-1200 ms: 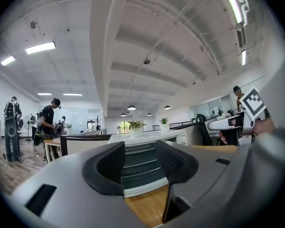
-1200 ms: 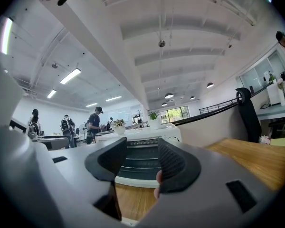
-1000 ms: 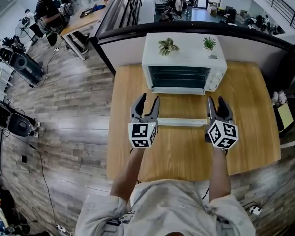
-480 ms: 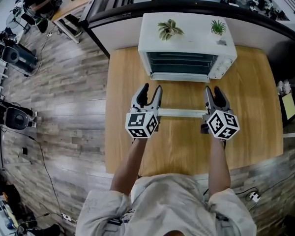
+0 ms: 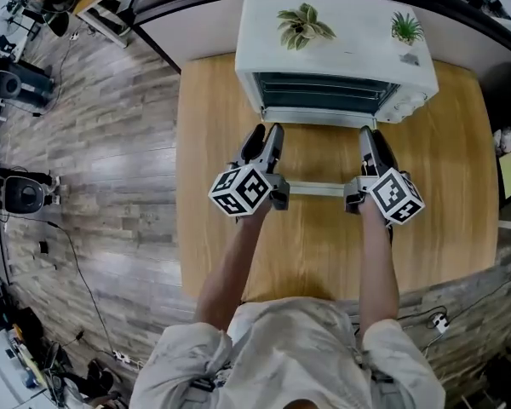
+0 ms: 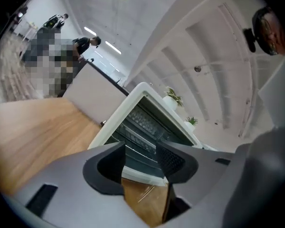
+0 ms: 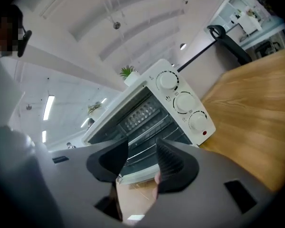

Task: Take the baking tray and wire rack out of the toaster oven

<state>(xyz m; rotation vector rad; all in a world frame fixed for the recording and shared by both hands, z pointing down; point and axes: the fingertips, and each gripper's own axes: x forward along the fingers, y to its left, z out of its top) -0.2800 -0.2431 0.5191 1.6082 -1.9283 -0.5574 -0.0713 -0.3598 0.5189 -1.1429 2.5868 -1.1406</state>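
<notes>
Facing the white toaster oven (image 5: 341,41) at the upper centre of the frame, on the light wooden counter (image 5: 213,228), we hold the left claw (image 5: 266,135) and the right claw (image 5: 373,136) over its lowered glass door (image 5: 317,156). They sit at either end of the white bar handle (image 5: 315,188). The left claw's jaws stand apart with nothing between them. The right claw's jaws are closing, also around nothing. The metal wire rack (image 7: 148,131) lies inside the dark oven cavity. We cannot pick out the baking tray.
</notes>
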